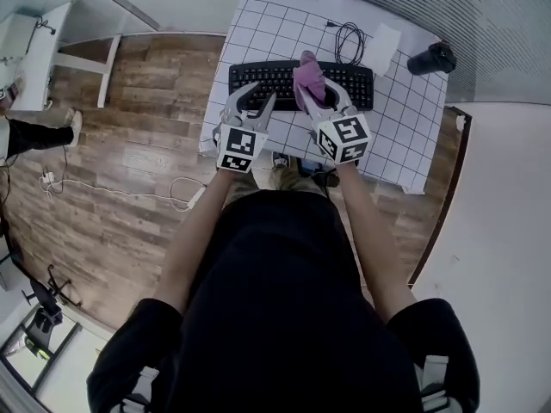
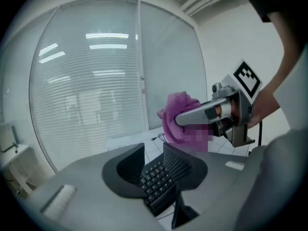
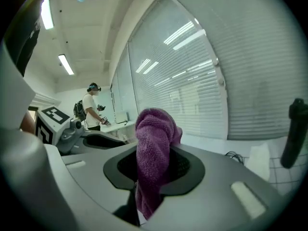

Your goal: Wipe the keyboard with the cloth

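A black keyboard (image 1: 269,76) lies on the white gridded table (image 1: 403,136). In the head view both grippers hover above it, held up close to the camera. My right gripper (image 1: 319,94) is shut on a purple cloth (image 1: 308,77), which bunches up between its jaws and hangs down behind them (image 3: 153,163). My left gripper (image 1: 258,101) is open just to its left with nothing between the jaws. Through that gap in the left gripper view I see the keyboard's keys (image 2: 156,181) below. The same view shows the right gripper with the cloth (image 2: 179,115) a little ahead and to the right.
A coiled black cable (image 1: 349,41), a white sheet (image 1: 381,48) and a black device (image 1: 433,58) lie at the table's far end. Wooden floor with a white cord (image 1: 103,192) is on the left. A person (image 3: 91,109) stands far off.
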Available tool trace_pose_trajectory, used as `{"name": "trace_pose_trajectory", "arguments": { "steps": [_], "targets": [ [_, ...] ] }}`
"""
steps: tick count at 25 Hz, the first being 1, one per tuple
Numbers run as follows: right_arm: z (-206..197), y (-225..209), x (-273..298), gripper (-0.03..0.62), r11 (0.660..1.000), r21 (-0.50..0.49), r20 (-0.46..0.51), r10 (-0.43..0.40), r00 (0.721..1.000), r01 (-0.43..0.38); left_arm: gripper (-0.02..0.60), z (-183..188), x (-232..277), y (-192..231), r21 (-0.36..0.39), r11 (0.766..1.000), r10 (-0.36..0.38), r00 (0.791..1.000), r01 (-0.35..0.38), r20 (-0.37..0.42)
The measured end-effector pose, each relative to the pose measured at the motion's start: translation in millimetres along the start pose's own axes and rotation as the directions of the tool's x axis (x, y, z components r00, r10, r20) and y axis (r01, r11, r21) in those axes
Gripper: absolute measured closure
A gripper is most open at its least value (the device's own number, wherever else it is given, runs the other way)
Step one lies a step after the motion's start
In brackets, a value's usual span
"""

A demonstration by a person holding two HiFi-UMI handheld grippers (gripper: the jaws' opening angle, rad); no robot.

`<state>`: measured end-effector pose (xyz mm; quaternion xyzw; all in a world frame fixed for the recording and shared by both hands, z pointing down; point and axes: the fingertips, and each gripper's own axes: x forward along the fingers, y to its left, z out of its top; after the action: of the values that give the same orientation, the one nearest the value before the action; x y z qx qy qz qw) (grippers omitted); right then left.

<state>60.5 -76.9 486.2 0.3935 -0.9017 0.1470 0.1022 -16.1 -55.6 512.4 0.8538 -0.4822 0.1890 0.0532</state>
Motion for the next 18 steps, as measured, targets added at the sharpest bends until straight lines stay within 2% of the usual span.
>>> {"name": "trace_pose_trajectory", "arguments": {
  "steps": [2,5,9,14,18],
  "targets": [
    [19,0,-23,0.485,0.998,-0.037,0.064,-0.041,0.997,0.044,0.51,35,-10,-6,0.008,0.999,0.031,0.996,-0.032,0.078],
    [41,10,-58,0.485,0.993,-0.074,0.144,-0.082,0.986,0.093,0.576,74,-33,-15,-0.013,0.997,0.083,0.981,-0.082,0.178],
    [61,27,-99,0.488,0.974,-0.128,0.233,-0.153,0.96,0.186,0.581,99,-60,-30,-0.066,0.99,0.134,0.957,-0.121,0.256],
    [72,49,-141,0.493,0.933,-0.154,0.286,-0.272,0.919,0.324,0.581,111,-86,-55,-0.025,0.997,0.073,0.95,-0.068,0.304],
    [62,72,-161,0.493,0.91,-0.144,0.304,-0.334,0.892,0.389,0.581,110,-125,-61,-0.031,0.999,0.038,0.941,-0.029,0.335]
  ]
}}
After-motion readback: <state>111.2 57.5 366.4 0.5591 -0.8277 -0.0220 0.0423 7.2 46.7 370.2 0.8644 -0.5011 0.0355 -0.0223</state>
